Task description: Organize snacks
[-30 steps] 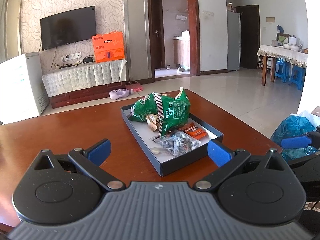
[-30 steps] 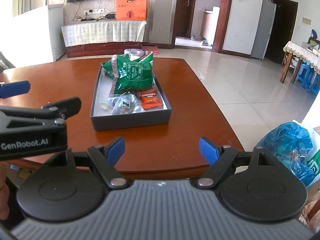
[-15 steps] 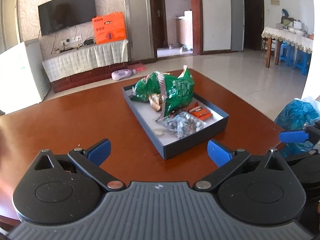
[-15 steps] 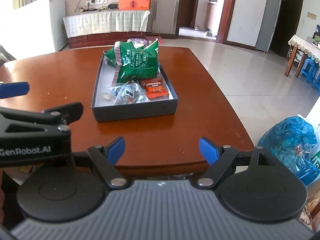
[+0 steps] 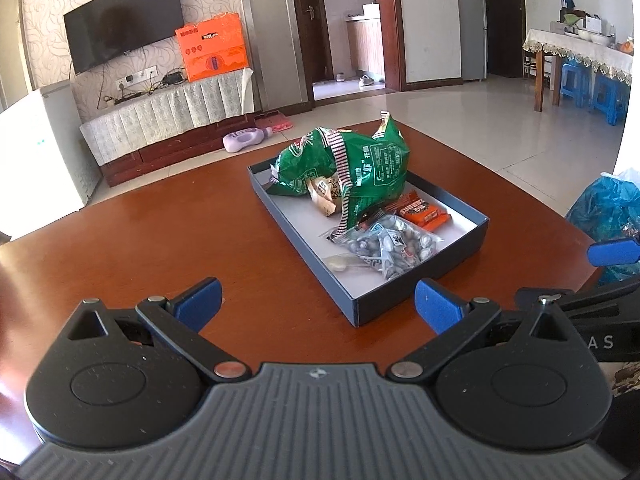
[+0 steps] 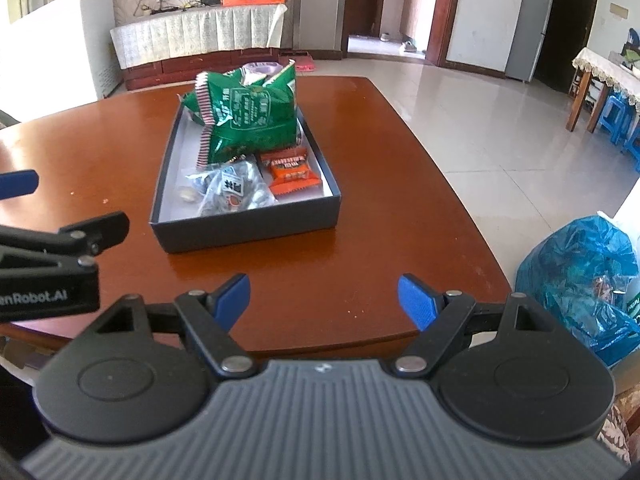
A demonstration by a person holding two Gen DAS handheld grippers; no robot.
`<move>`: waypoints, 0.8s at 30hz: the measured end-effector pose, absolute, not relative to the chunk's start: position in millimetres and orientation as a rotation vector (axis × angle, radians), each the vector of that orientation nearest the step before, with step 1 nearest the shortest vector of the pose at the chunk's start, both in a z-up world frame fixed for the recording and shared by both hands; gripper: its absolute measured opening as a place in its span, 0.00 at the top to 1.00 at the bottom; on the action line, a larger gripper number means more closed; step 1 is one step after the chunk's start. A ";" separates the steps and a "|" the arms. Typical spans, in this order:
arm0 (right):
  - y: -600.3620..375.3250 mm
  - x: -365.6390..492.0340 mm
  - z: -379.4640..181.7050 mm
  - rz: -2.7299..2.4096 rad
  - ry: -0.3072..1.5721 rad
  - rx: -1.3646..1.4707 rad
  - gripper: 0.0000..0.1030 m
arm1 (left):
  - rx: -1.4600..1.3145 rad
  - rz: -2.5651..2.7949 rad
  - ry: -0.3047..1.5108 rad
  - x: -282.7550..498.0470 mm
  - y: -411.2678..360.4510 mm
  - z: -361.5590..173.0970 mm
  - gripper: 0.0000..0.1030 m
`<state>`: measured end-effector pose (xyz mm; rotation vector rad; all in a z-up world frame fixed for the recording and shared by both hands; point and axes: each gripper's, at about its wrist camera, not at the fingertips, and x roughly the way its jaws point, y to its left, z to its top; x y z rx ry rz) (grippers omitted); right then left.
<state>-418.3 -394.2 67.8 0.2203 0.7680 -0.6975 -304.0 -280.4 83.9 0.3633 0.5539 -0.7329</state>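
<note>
Wooden table [image 6: 380,160], snacks all piled in one tray [image 6: 248,228]

Left hand-held gripper [image 5: 316,300] and right hand-held gripper [image 6: 324,296] both hang spread, empty. Green bag [image 6: 252,116] sits puffy atop the smaller packets [image 6: 228,192]; tugging one could drag others out.

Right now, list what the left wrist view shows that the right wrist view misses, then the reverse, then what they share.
Only the left wrist view shows the tan snack packet tucked under the green bag, and the whole wall TV.

Only the right wrist view shows the "GenRobot.AI" lettering on the left gripper's body.

Both show the tray on the wooden table, the orange packet, the clear candy bag, the blue plastic bag, and both jaws spread open and empty.
</note>
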 end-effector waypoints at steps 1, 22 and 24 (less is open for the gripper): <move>-394.5 -418.3 67.5 -0.699 0.771 0.218 0.19 | 0.366 -0.733 0.557 -303.3 -282.2 82.8 0.00; -393.5 -420.5 67.0 -0.734 0.790 0.185 0.19 | 0.360 -0.767 0.554 -305.5 -287.7 77.2 0.00; -392.9 -420.5 66.7 -0.733 0.793 0.183 0.19 | 0.359 -0.766 0.555 -305.5 -287.9 76.8 0.00</move>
